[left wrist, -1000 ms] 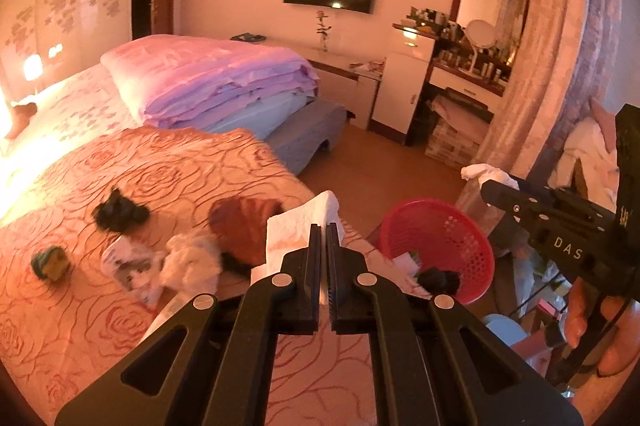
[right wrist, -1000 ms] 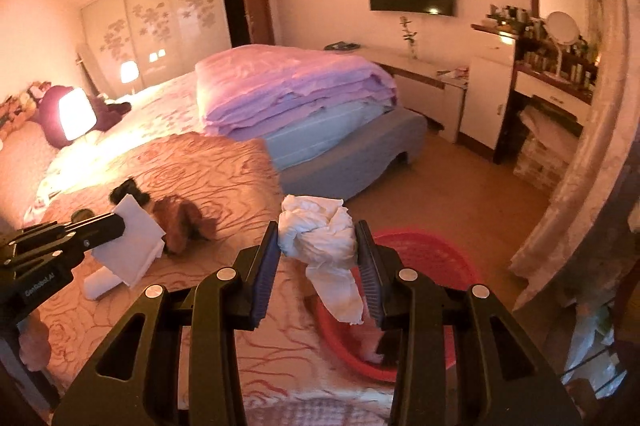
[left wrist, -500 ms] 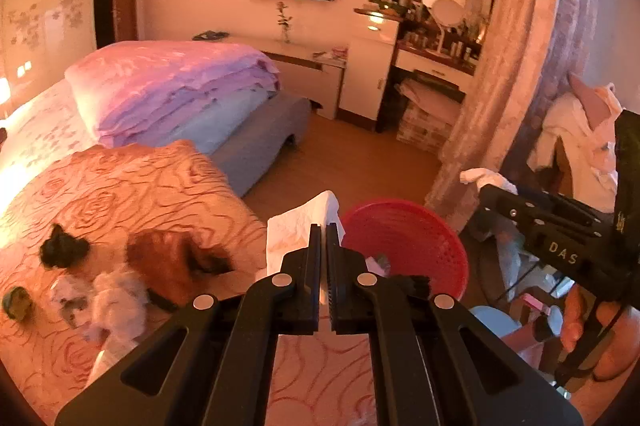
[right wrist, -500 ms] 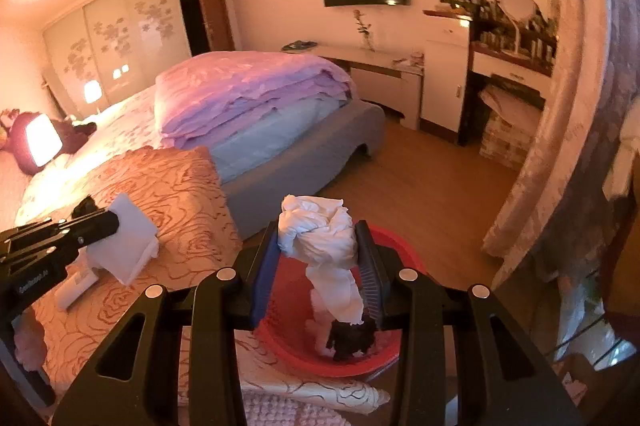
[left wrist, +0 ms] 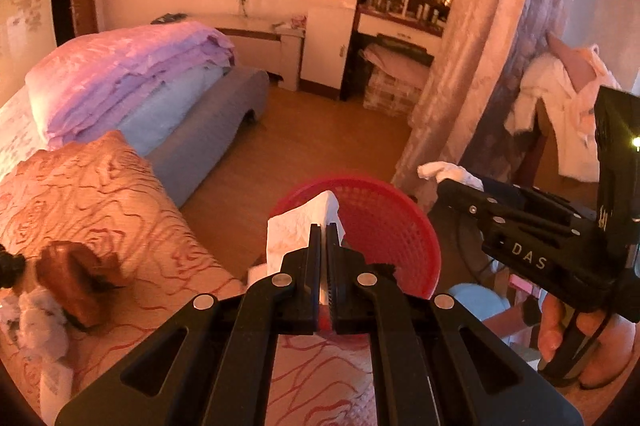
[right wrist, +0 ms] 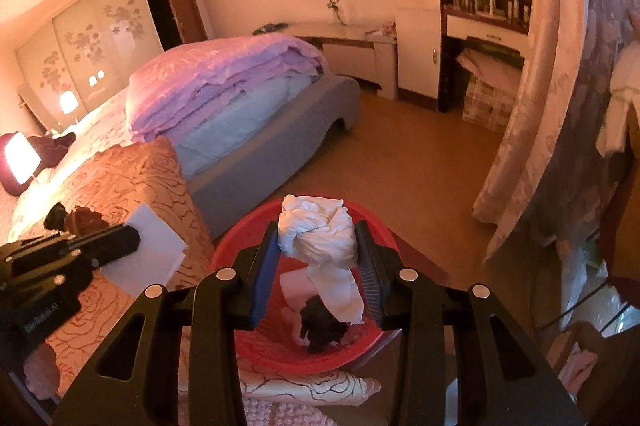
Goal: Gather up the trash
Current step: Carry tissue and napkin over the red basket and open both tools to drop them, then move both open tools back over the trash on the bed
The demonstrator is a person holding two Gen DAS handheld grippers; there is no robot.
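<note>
drop step: your right gripper grips a crumpled tissue over the red basket; left gripper pinches a flat tissue at its 9 o'clock rim. next, release both.

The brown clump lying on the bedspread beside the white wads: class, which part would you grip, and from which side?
Grip the brown clump across its rounded upper bulge, coming from above, probably with the tool turned to span its narrower width. It lies low on the bedspread, with white wads against its left side, so a side approach would likely snag those.
</note>
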